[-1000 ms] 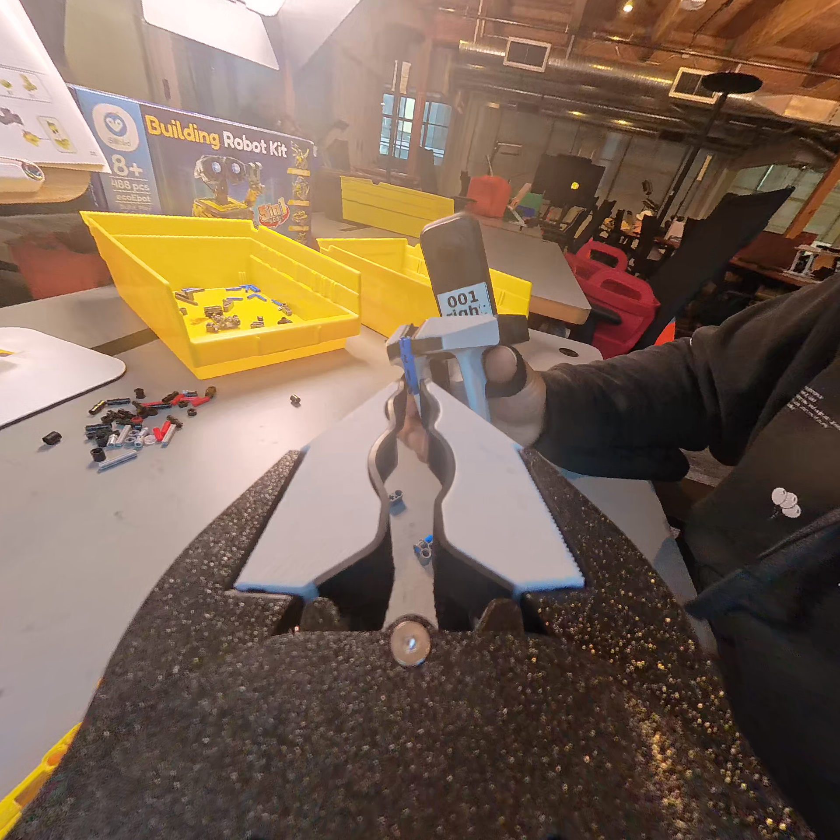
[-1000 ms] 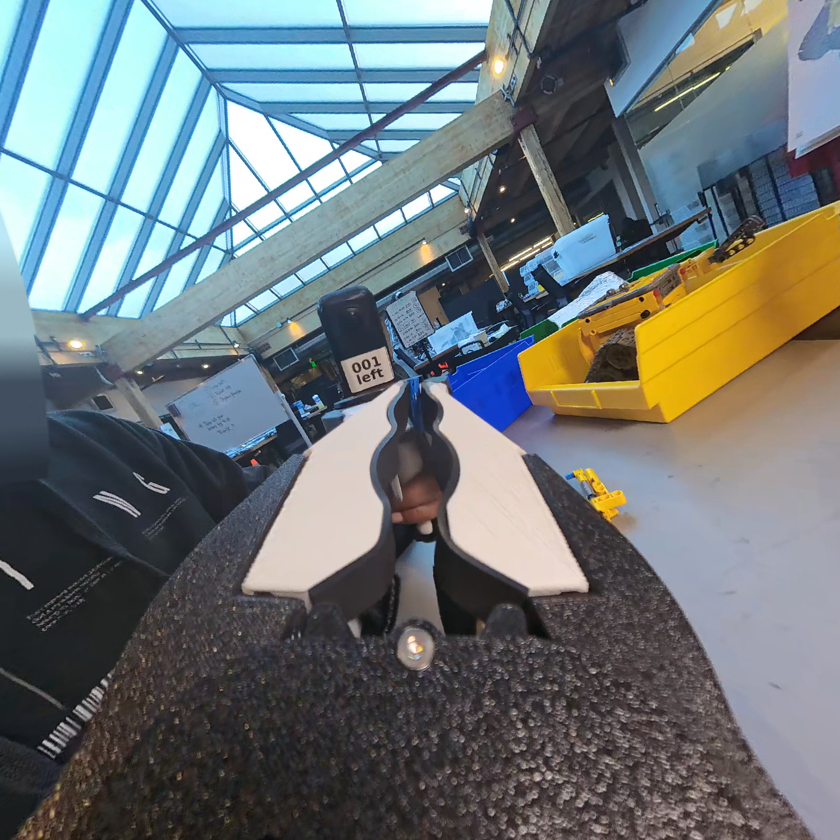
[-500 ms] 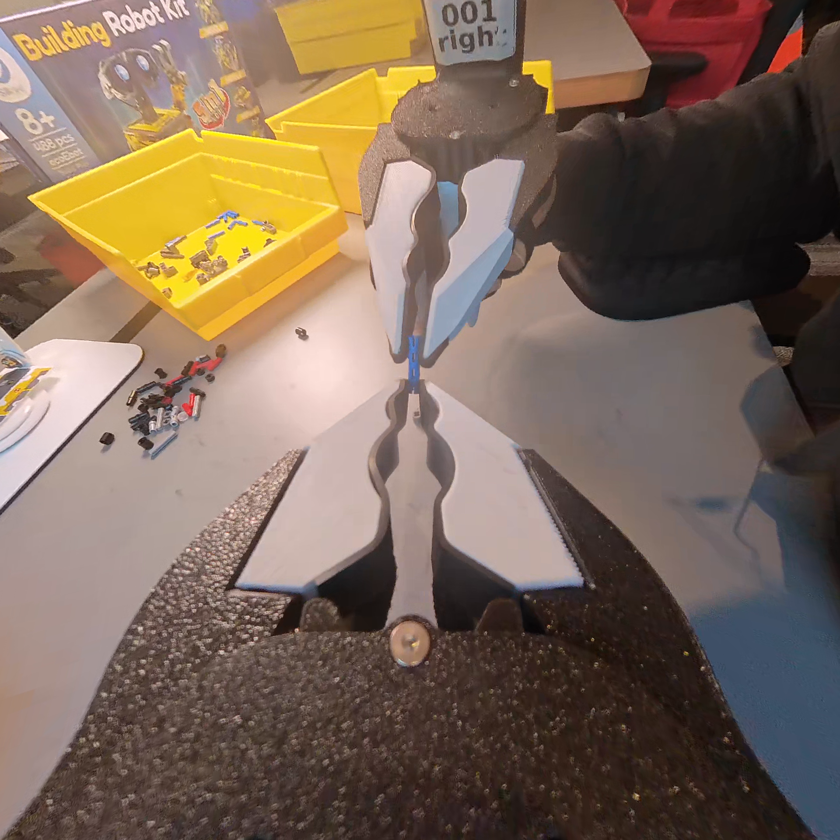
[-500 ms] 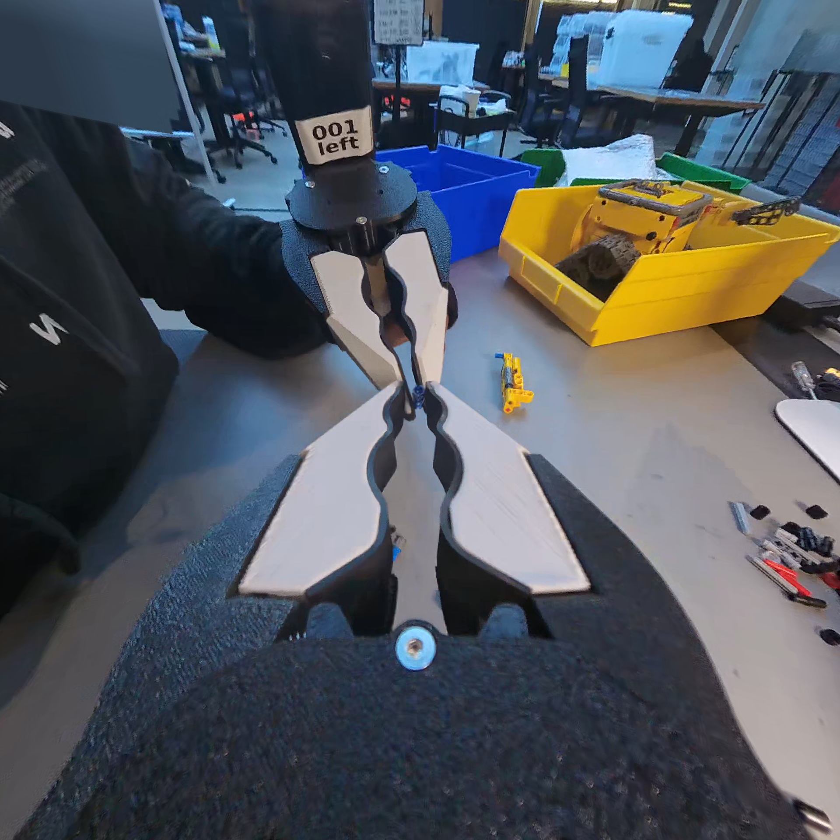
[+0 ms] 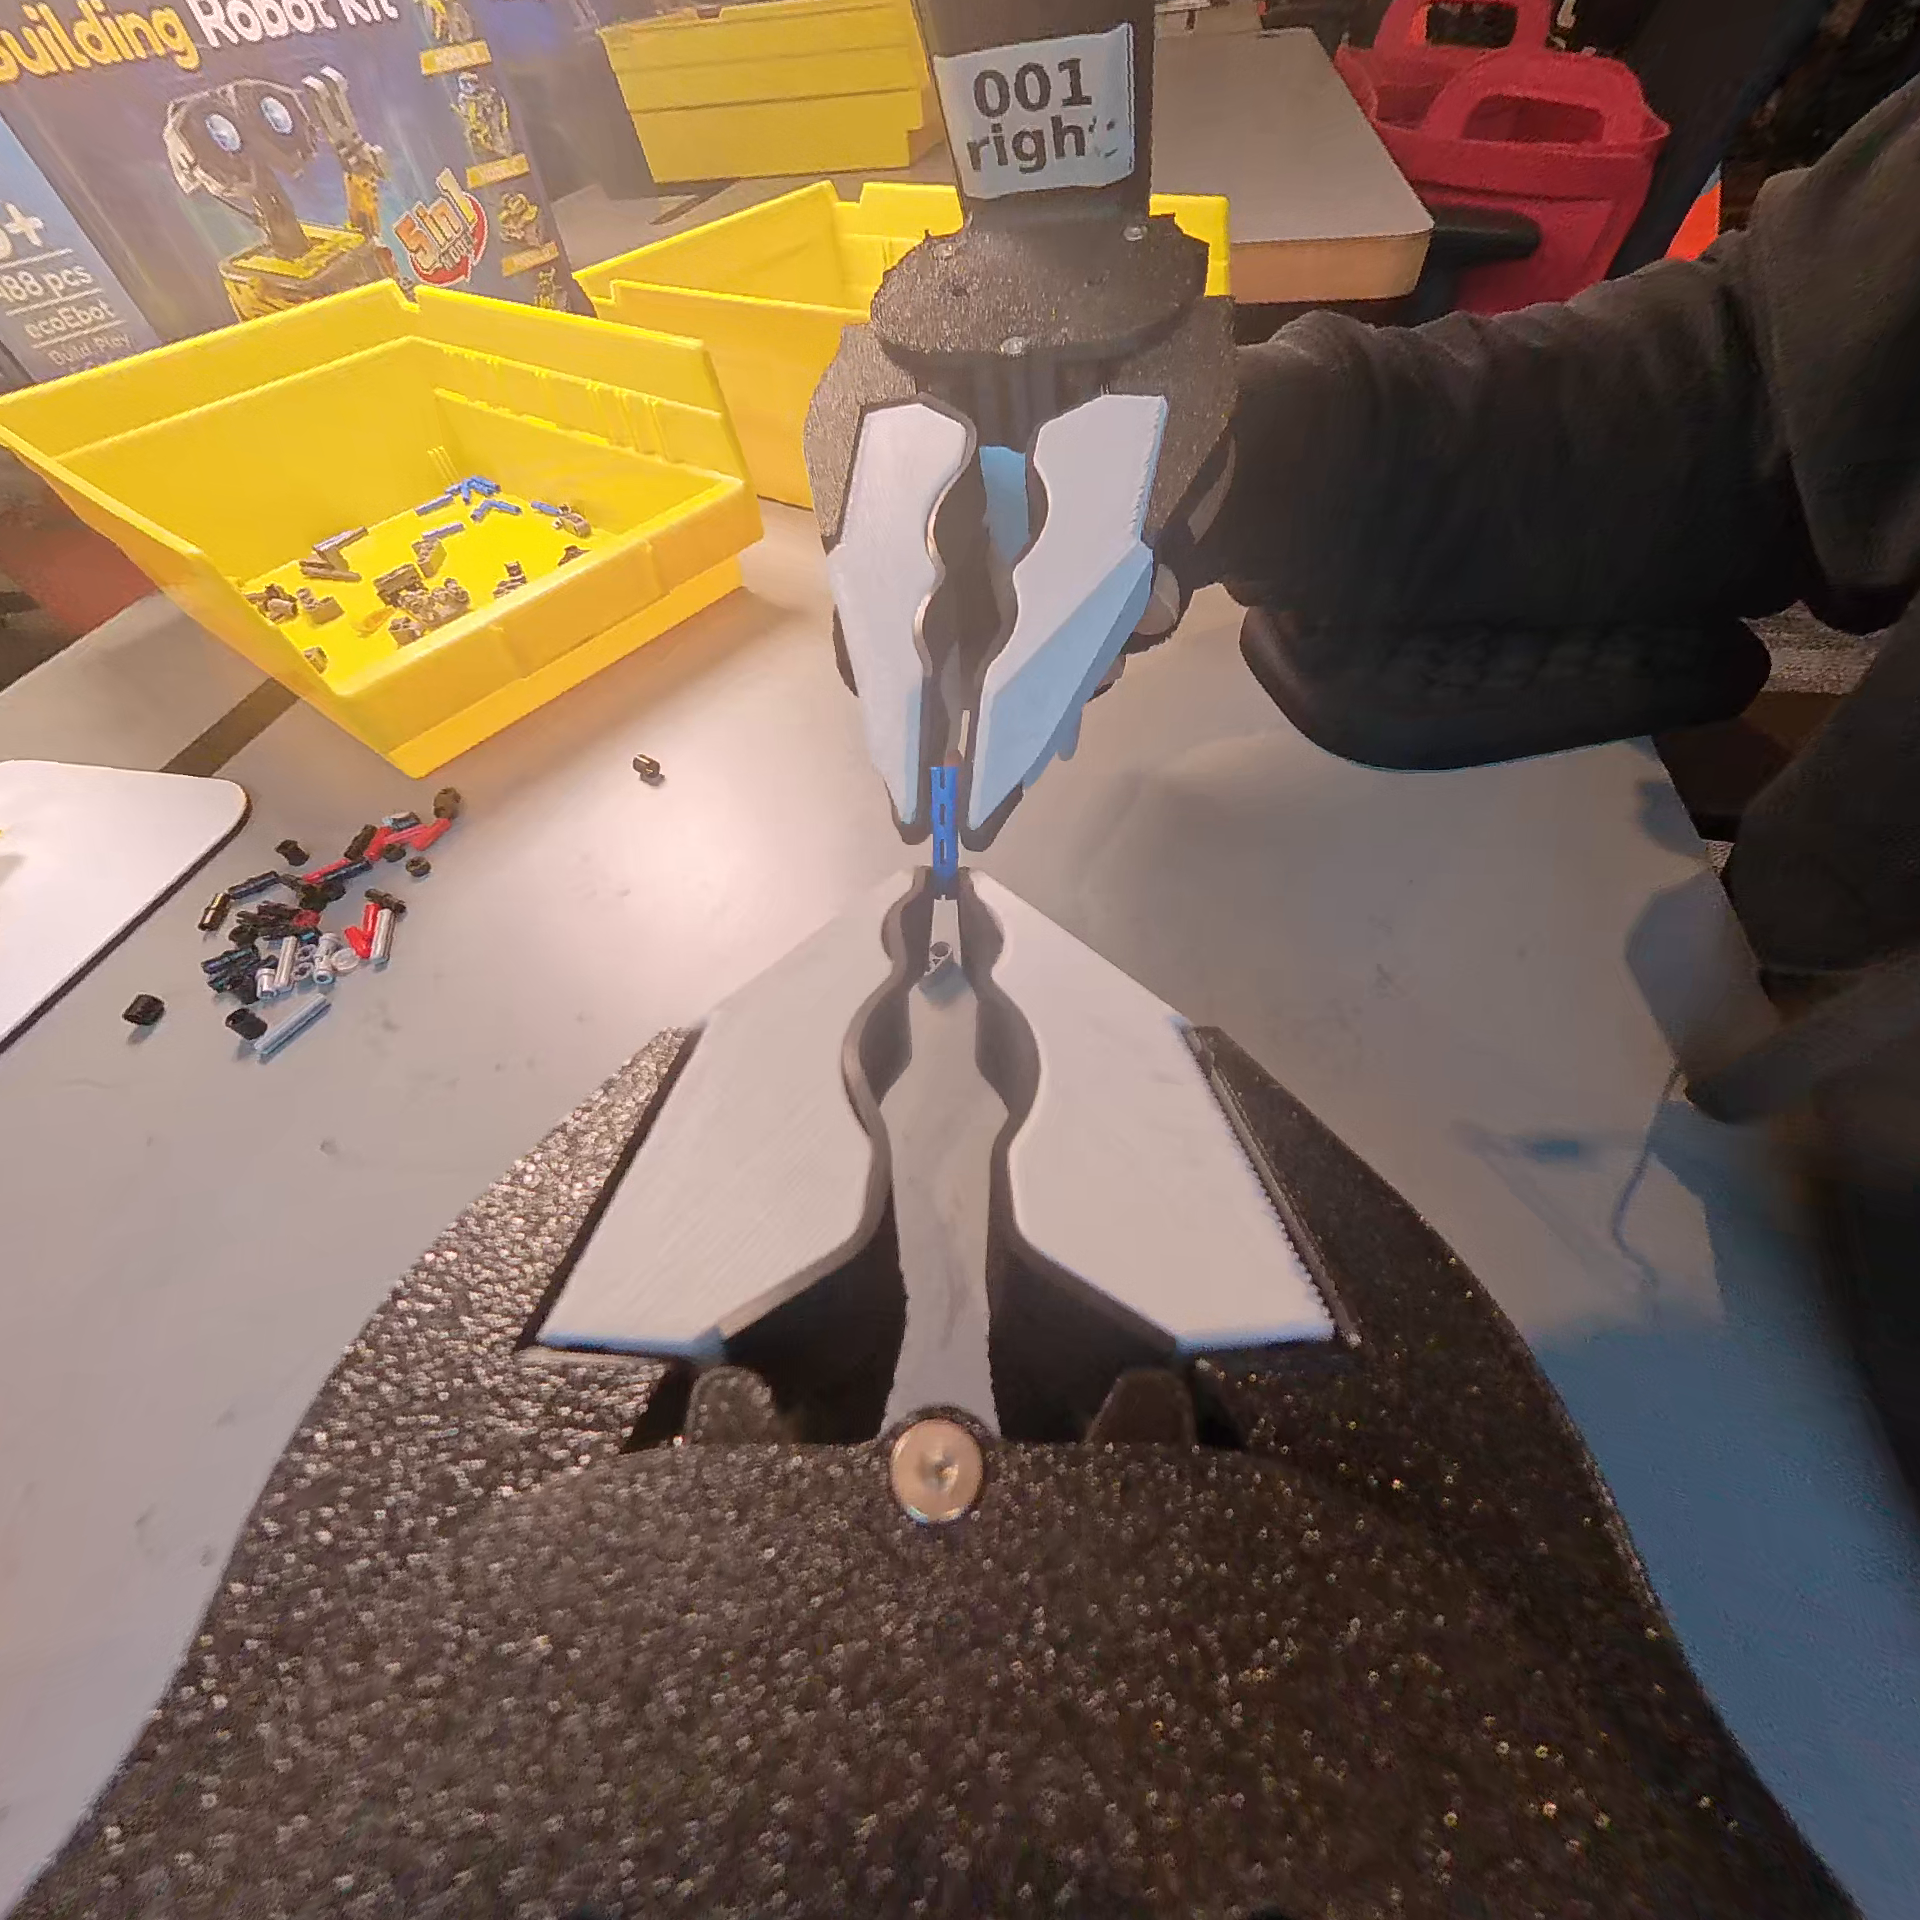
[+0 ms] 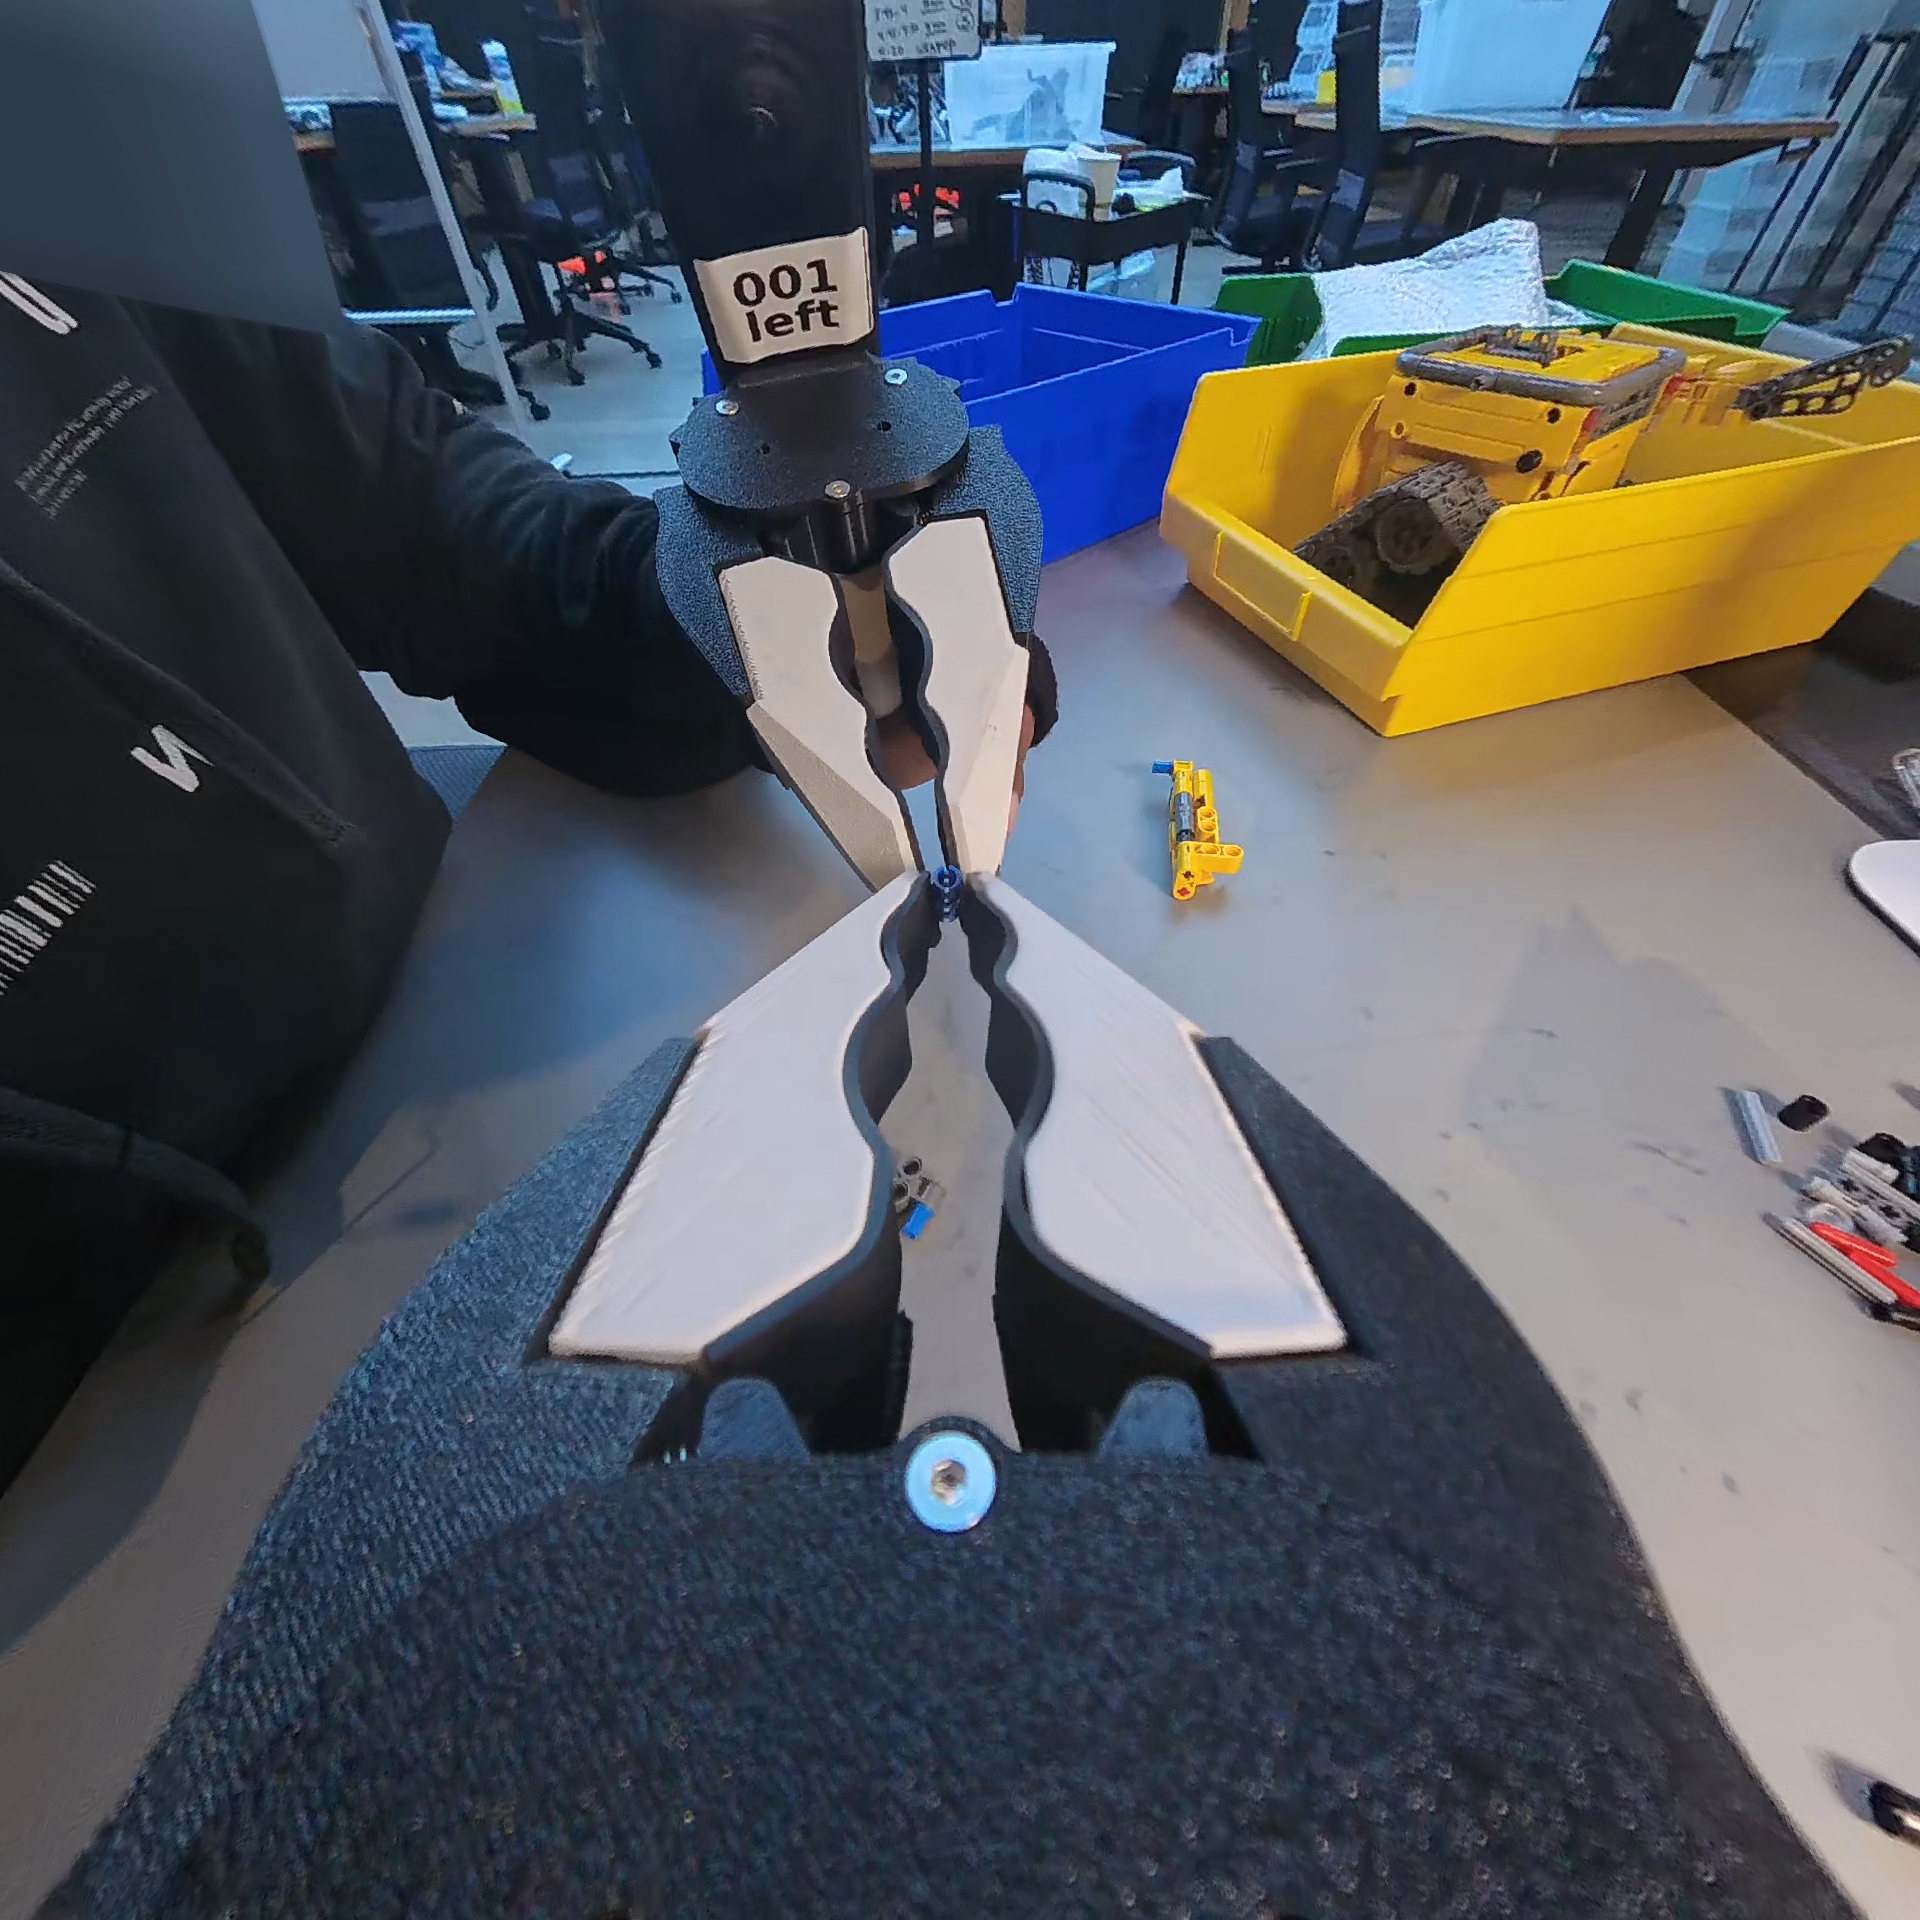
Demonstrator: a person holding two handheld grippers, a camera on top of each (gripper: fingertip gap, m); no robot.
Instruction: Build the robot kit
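A small blue pin-like building piece is held above the grey table, between the two grippers, which meet tip to tip. My left gripper is shut on its near end. The right gripper comes from the far side, points toward me and is shut on its other end. In the right wrist view my right gripper pinches the blue piece, and the left gripper meets it from the far side. Gloved hands and dark sleeves hold both.
A yellow bin holding small parts, a second yellow bin behind it, a kit box, a loose parts pile and a white mat. A yellow bin with a tracked model, a blue bin, a small yellow assembly. The grippers are tip to tip, or close to it.
Both grippers have tilted down from pointing up at the room toward the table. They stay tip to tip on the blue piece. Little has moved in the last half second.
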